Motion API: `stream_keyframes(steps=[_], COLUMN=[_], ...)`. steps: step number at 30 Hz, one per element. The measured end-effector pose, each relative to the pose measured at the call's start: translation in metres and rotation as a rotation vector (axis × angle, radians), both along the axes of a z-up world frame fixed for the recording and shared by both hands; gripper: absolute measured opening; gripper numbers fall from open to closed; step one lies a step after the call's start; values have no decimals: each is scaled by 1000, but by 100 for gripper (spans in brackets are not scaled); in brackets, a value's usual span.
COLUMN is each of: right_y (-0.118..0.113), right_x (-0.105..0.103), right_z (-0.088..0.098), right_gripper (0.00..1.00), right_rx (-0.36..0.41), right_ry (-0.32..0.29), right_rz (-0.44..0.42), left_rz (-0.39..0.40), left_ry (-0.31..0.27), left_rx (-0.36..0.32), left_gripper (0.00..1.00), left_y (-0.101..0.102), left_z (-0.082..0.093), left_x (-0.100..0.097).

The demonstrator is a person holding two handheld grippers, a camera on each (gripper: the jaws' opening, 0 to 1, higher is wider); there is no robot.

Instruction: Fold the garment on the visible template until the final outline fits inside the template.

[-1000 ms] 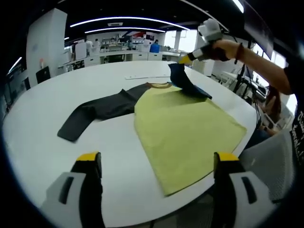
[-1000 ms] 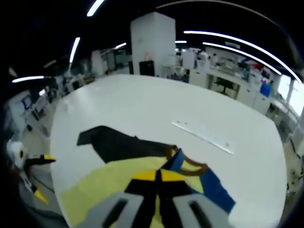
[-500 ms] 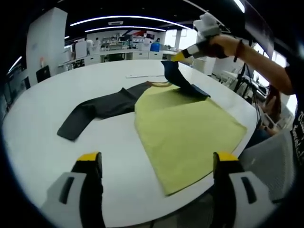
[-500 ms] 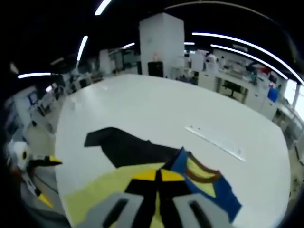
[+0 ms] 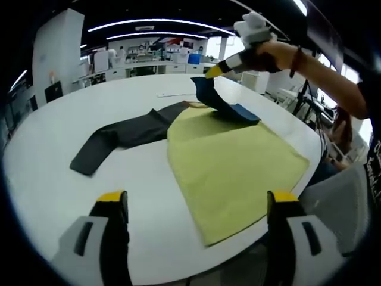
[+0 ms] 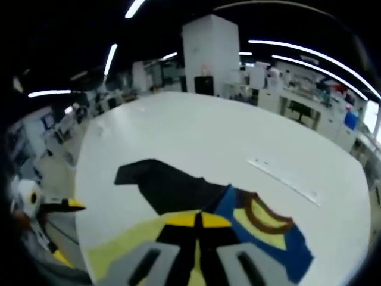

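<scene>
Right gripper view: my right gripper (image 6: 200,219) has its jaws pressed together on the blue sleeve (image 6: 271,238) of the shirt (image 5: 229,158), the sleeve's cuff lifted off the table (image 6: 196,134) and the rest trailing down to the shoulder by the brown collar (image 6: 262,211). Past the pinch, the dark sleeve (image 6: 169,185) stretches flat away from the yellow body, and a pale strip (image 6: 284,179) lies on the table beyond the collar; I take it for a template mark but cannot be sure.

In the left gripper view, my left gripper (image 5: 196,208) hangs with jaws spread wide and nothing between them, just short of the shirt's hem edge. The shirt lies ahead of it, long axis running away from these jaws toward the collar, hem corner close to the table edge. The right gripper (image 5: 215,70) is at the far end.

I judge the blue sleeve has to fold inward across the yellow body, toward the dark sleeve; the right hand owns that move.
</scene>
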State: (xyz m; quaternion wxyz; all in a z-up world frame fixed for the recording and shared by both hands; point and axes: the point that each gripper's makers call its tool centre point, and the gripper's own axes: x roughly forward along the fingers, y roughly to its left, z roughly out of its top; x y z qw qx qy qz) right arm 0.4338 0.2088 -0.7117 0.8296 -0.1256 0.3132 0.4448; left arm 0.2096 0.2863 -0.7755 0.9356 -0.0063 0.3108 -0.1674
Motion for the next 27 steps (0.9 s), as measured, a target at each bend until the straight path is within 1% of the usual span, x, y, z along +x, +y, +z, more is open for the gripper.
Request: stream_keyframes(steps=[7,11,14,16,22,27], right_y=[13,15,16,18,21,27], right_x=[-4,-6,-12,-11,-19,-22], right_z=[-10,-19,-27,-34,-52,-69], right_gripper=[0,0,0,0,0,0], right_rx=[-8,-30,-33,-37,-38,-21], right_ry=[4,4,26,35,63,115], right_rz=[35,40,40,43,40,35], left_rz=[9,9,10,9,6,8], left_ry=[-1,1,2,2,3,5], left_rx=[-4,-3,-6,-5,-1,-2], left_gripper=[94,94,94,94,94,94], left_y=[1,0,1,1,2,2], left_z=[1,0,-1,-1,-1,-2], left_x=[0,0,0,0,0,0])
